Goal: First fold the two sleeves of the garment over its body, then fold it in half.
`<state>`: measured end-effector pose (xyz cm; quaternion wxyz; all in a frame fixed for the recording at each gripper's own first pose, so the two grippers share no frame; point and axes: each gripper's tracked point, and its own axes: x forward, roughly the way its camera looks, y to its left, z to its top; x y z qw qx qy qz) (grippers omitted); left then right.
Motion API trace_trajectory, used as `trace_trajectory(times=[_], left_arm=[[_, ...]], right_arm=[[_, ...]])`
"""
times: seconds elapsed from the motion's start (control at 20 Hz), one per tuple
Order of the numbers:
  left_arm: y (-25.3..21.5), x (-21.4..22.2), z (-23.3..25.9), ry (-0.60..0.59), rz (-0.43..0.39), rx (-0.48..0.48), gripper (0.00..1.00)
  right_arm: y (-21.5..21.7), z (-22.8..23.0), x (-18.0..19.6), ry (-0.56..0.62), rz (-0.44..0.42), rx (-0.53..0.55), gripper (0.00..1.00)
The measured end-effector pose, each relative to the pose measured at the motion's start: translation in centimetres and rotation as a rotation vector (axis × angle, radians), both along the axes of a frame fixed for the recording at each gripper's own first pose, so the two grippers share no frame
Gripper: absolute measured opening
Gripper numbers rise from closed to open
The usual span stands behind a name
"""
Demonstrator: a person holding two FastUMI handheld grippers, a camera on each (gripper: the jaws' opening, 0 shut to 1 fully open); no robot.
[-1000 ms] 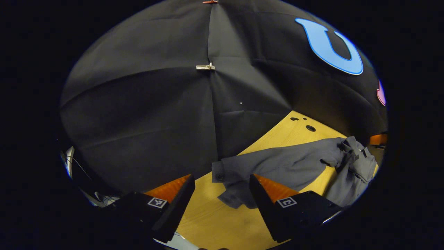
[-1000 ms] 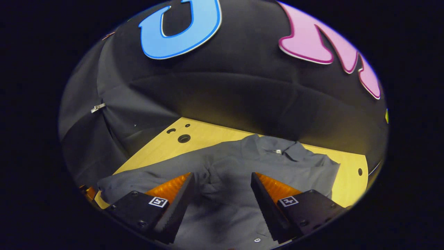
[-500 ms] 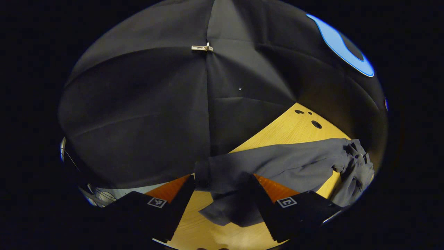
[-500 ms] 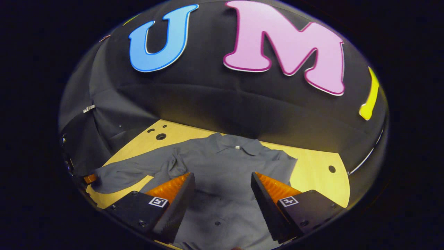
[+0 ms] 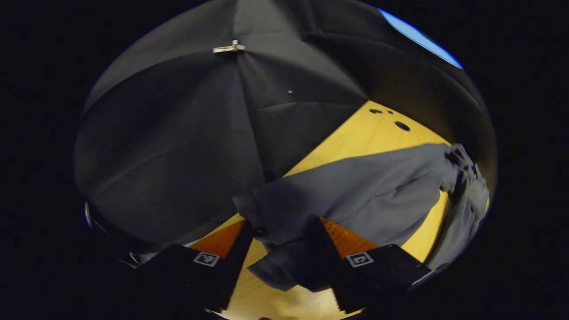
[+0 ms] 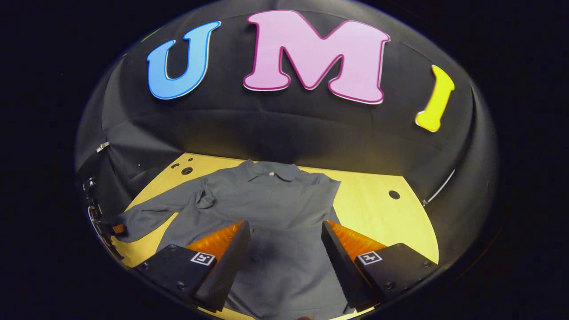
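grey shirt (image 6: 266, 200) lies flat on the wooden table (image 6: 378, 209). left gripper (image 5: 280, 249) spread around its sleeve cuff (image 5: 266, 218), unpinched; cuff may slip. right gripper (image 6: 284, 249) spread above shirt's hem.

The left gripper (image 5: 281, 249) is held low with its fingers (image 5: 238, 249) spread apart, the gap between them unclosed. The right gripper (image 6: 284, 253) hovers with its fingers (image 6: 231, 253) wide apart too, gripping nothing. Far off in the right gripper view, the left gripper's tip (image 6: 116, 229) is small.
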<state>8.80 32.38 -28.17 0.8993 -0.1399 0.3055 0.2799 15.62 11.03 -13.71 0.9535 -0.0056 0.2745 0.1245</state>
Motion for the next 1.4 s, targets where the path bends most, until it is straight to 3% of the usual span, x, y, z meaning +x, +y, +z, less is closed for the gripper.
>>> trace_trajectory(times=[0.35, 0.4, 0.45, 0.6, 0.75, 0.95, 1.15, 1.4], left_arm=[[-1.2, 1.3, 0.3, -0.004, -0.072, -0.008, 0.41], [-1.4, 1.7, 0.3, -0.011, -0.083, -0.009, 0.29], [-1.8, 1.7, 0.4, -0.013, -0.093, -0.009, 0.23], [-1.9, 2.0, 0.5, -0.025, -0.142, 0.073, 0.07], [-3.4, 2.2, 1.2, -0.047, -0.129, 0.017, 0.06], [-4.5, 3.8, 6.1, -0.151, -0.075, -0.037, 0.05], [-5.6, 7.0, 12.9, -0.240, -0.095, 0.033, 0.05], [-10.9, 12.1, 20.0, -0.323, -0.208, 0.109, 0.06]], right_arm=[[-6.6, 0.5, -1.5, -0.004, -0.112, -0.005, 0.99], [-7.6, 0.6, -1.6, -0.005, -0.129, -0.001, 0.99], [-8.5, 0.8, -1.7, -0.005, -0.146, 0.006, 0.99], [-11.0, 0.6, -1.8, -0.010, -0.180, 0.014, 0.99], [-13.3, 0.0, -1.8, -0.001, -0.207, 0.014, 0.99], [-16.6, -0.3, -1.5, 0.006, -0.255, 0.035, 0.99], [-19.4, -1.4, -1.0, 0.016, -0.293, 0.049, 0.99], [-23.1, -3.9, -1.0, 0.047, -0.325, 0.040, 0.99]])
